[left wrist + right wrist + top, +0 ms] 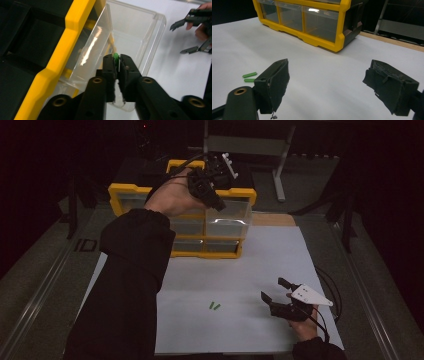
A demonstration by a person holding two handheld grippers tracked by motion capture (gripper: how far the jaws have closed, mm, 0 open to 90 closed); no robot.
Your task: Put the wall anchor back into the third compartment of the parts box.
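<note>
Nearest you, your right gripper (276,292) rests low over the white sheet (270,255) at the front right, jaws spread wide with nothing between them. From the right gripper view you look across the paper between those two parted jaws, and two loose green pieces (249,77) lie side by side to the left, flat on the sheet, their long axes running roughly left to right in that view. From above, the same pair (214,306) sits just left of that gripper, slanted slightly.

Farther out, your left arm reaches forward to the yellow drawer cabinet (125,195). The high view places your left gripper (216,204) over the cabinet's upper right drawer but hides what it carries. The left gripper view settles it: your left gripper (117,60) has its jaws pressed together on a small green piece (116,55), only whose tip peeks out between the pads. The piece stands along the jaws, its visible end pointing away from your hand toward the clear drawer (140,32), which is pulled out of the yellow frame beneath it. Your right gripper (192,35) shows far off at that view's upper right.
</note>
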